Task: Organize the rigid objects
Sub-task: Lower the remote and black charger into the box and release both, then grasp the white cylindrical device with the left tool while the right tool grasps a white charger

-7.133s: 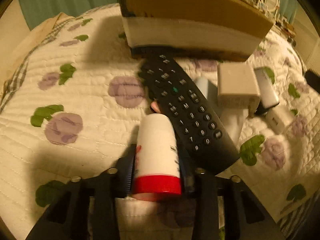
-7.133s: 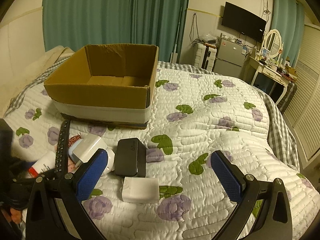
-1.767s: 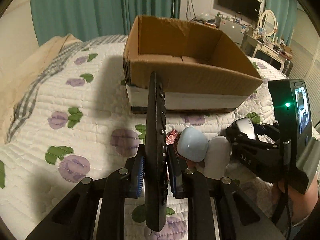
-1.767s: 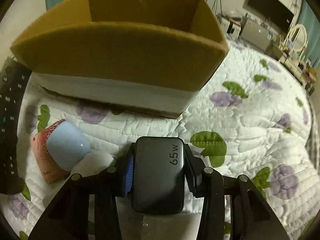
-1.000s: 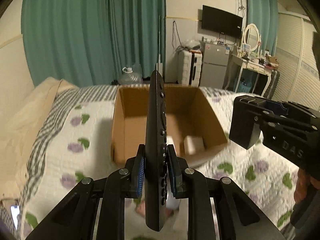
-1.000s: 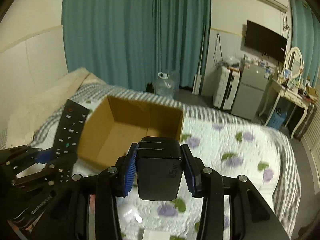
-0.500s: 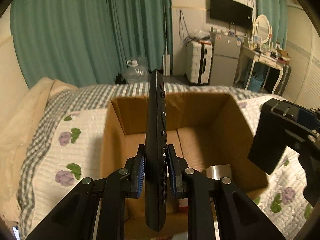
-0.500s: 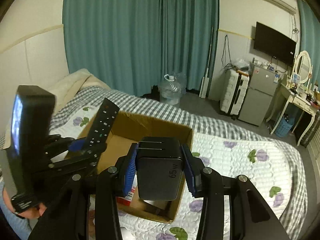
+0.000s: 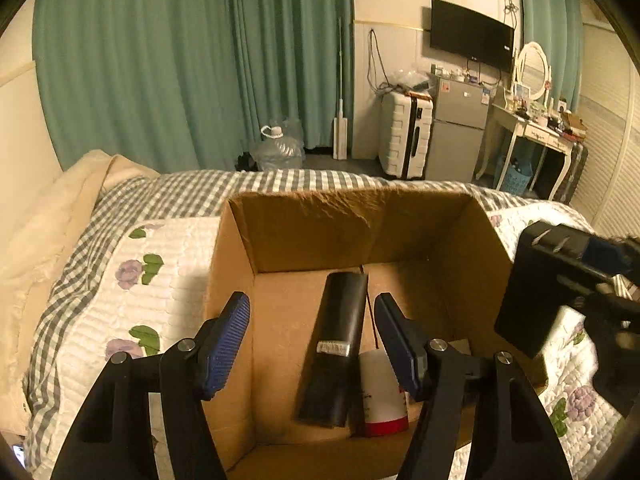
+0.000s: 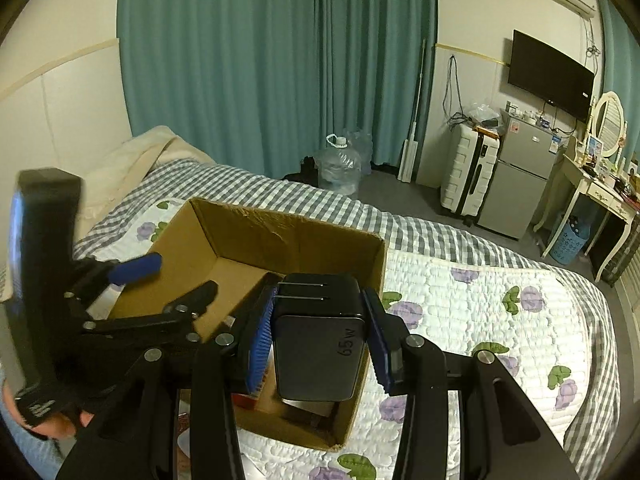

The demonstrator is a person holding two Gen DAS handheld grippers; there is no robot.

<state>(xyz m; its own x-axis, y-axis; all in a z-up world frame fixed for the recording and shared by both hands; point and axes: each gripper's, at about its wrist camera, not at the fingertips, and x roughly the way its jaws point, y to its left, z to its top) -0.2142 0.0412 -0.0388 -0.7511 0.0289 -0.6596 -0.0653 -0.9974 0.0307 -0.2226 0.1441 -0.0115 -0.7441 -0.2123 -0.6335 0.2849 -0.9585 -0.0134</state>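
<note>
An open cardboard box (image 9: 352, 220) stands on the bed. Inside it a black remote (image 9: 340, 332) lies face down beside a white bottle with a red cap (image 9: 380, 392). My left gripper (image 9: 312, 300) hovers over the box with its jaws opening; the remote lies below and between the fingers, untouched by the blue pads (image 9: 228, 336). My right gripper (image 10: 320, 300) is shut on a black 65W charger (image 10: 316, 352), held above the box's right near corner (image 10: 352, 420). The charger (image 9: 540, 292) also shows at the right edge of the left wrist view. The left gripper (image 10: 172, 280) appears at the left in the right wrist view.
A flowered white quilt (image 10: 500, 320) covers the bed, with a checked sheet (image 9: 192, 192) and beige pillow (image 9: 48, 208) beyond. A silver object (image 9: 460, 346) lies in the box. On the floor stand a water jug (image 10: 338, 168), white suitcase (image 9: 404, 136) and small fridge (image 9: 460, 128).
The left jaws have spread and let go of the remote, which stood upright between them and now lies in the box. The right gripper with the charger has come closer over the box.
</note>
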